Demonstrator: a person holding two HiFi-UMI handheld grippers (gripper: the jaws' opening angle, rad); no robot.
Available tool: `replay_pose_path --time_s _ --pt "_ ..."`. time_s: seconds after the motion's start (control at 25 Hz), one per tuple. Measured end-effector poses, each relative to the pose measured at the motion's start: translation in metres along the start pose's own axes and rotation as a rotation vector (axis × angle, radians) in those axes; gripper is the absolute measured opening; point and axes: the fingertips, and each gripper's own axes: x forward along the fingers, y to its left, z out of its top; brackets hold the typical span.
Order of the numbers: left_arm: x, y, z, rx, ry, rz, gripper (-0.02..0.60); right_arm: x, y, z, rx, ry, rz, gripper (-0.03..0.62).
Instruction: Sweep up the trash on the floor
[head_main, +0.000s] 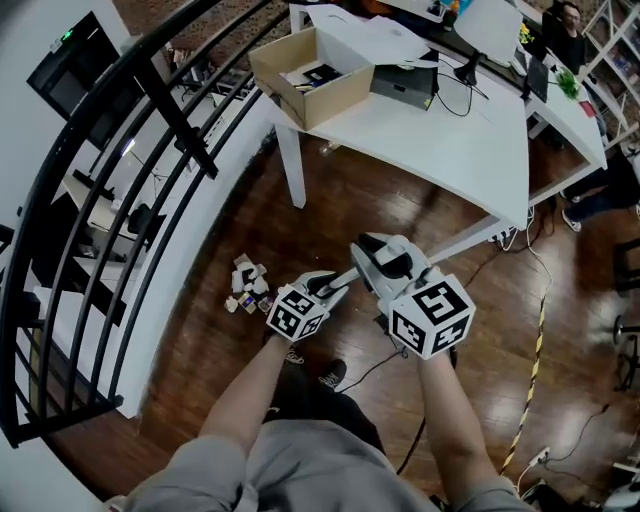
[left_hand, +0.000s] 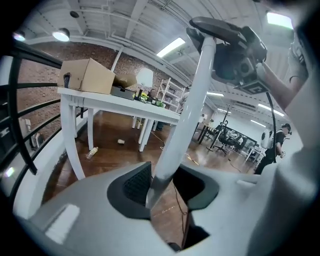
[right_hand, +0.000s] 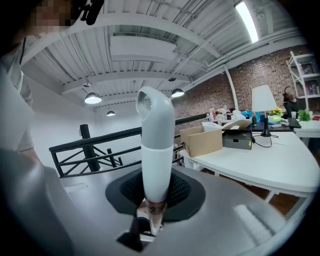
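A small pile of crumpled trash (head_main: 247, 285) lies on the wooden floor by the white base of the railing. Both grippers hold one long white broom handle (head_main: 348, 275); its lower end is hidden. My left gripper (head_main: 338, 287) is shut on the shaft lower down, and the shaft (left_hand: 192, 100) rises from its jaws (left_hand: 160, 185) toward the right gripper (left_hand: 235, 55). My right gripper (head_main: 364, 252) is shut near the handle's top, so the rounded end with a hanging hole (right_hand: 156, 145) sticks out past its jaws (right_hand: 155, 195). A bottle (left_hand: 91, 151) and a cup (left_hand: 120, 141) lie under the table.
A white table (head_main: 450, 140) with a cardboard box (head_main: 310, 75) stands ahead. The black railing (head_main: 150, 150) runs along the left. A cable and a yellow-black strip (head_main: 535, 370) cross the floor at the right. My shoes (head_main: 330, 375) are just below the grippers.
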Motion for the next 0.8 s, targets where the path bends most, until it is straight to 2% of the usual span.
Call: replay_pose_path --time_s 0.24,0.4,0.56,0.8 --pt "0.054 0.046 0.022 -0.04 -0.046 0.065 0.135 0.038 -0.066 -0.002 -0.03 0.055 0.052 0.057" --pt "0.088 0.075 0.032 -0.066 -0.036 0.082 0.135 0.066 -0.102 -0.005 -0.038 0.106 0.074 0.057" --pt "0.108 0.092 0.037 -0.117 -0.046 0.116 0.137 0.085 -0.126 -0.008 -0.048 0.141 0.109 0.057" --pt "0.152 0.112 0.044 -0.193 -0.055 0.189 0.137 0.106 -0.175 -0.016 -0.043 0.16 0.207 0.057"
